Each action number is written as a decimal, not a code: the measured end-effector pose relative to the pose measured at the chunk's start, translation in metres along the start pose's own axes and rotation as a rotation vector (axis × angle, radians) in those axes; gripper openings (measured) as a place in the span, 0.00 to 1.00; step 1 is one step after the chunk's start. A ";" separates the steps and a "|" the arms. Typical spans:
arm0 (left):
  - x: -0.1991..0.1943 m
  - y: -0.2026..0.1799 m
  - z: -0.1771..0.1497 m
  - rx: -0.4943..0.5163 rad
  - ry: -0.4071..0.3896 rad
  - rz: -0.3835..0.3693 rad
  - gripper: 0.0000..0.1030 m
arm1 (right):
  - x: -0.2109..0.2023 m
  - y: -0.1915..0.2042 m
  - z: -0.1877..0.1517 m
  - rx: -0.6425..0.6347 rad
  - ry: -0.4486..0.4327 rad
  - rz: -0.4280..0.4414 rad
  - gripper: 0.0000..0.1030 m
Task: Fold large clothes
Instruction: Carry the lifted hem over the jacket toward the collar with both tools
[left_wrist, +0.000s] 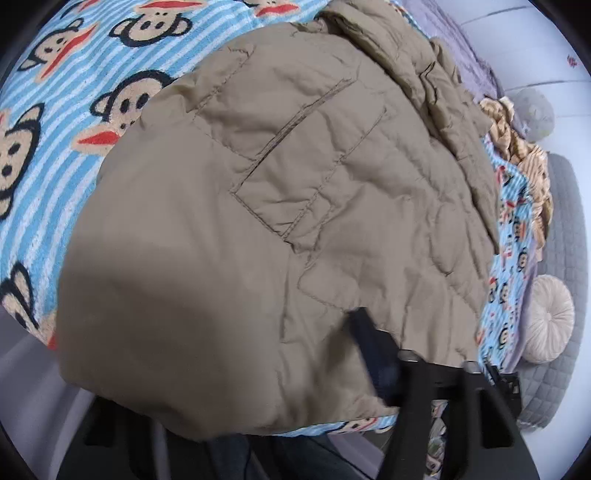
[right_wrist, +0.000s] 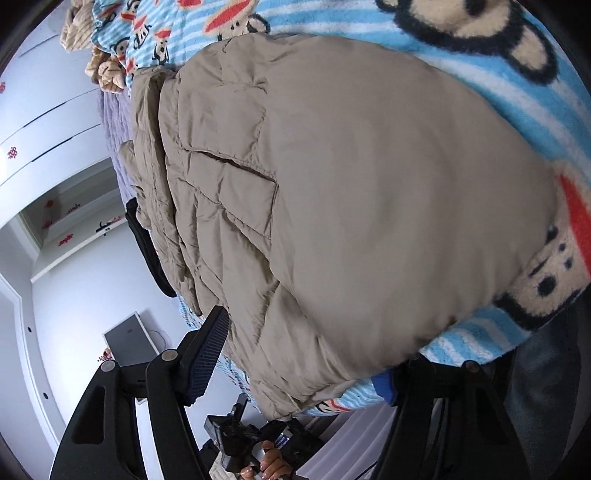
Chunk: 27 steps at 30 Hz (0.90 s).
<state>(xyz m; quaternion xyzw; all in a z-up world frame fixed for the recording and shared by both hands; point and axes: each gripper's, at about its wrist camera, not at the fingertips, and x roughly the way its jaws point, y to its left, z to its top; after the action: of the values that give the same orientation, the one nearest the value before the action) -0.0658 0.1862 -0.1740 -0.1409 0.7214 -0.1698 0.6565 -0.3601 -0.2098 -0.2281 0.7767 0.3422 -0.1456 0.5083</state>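
Note:
A large khaki quilted jacket (left_wrist: 295, 177) lies folded on a bed with a blue striped monkey-print blanket (left_wrist: 62, 122). In the left wrist view my left gripper (left_wrist: 258, 384) is at the jacket's near edge; its right finger (left_wrist: 373, 350) shows, the left one is hidden under the fabric. In the right wrist view the jacket (right_wrist: 332, 206) fills the middle. My right gripper (right_wrist: 299, 365) straddles its near edge with jaws wide apart; the left finger (right_wrist: 207, 354) is free of the cloth, the right one (right_wrist: 384, 384) lies under it. The blanket (right_wrist: 517, 92) runs along the right.
A beige striped cloth (left_wrist: 524, 147) is bunched at the far side of the bed, beside a round cream cushion (left_wrist: 550, 317) and a grey quilted mattress edge (left_wrist: 565, 229). White wardrobe doors (right_wrist: 40, 122) and a grey box (right_wrist: 129, 343) stand beyond the bed. The other hand-held gripper (right_wrist: 258, 443) shows below.

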 end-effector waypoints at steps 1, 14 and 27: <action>0.001 0.000 0.001 0.013 0.005 0.017 0.26 | 0.000 0.001 -0.001 -0.003 -0.001 0.001 0.71; -0.007 0.007 0.006 0.097 0.034 -0.019 0.19 | 0.012 -0.007 -0.009 -0.006 -0.051 -0.040 0.62; -0.056 -0.035 0.016 0.178 -0.118 0.017 0.14 | -0.008 0.045 -0.018 -0.263 -0.078 -0.146 0.09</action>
<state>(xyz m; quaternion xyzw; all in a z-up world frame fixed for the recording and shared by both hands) -0.0452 0.1773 -0.1101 -0.0859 0.6646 -0.2189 0.7093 -0.3375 -0.2080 -0.1851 0.6703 0.3940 -0.1660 0.6065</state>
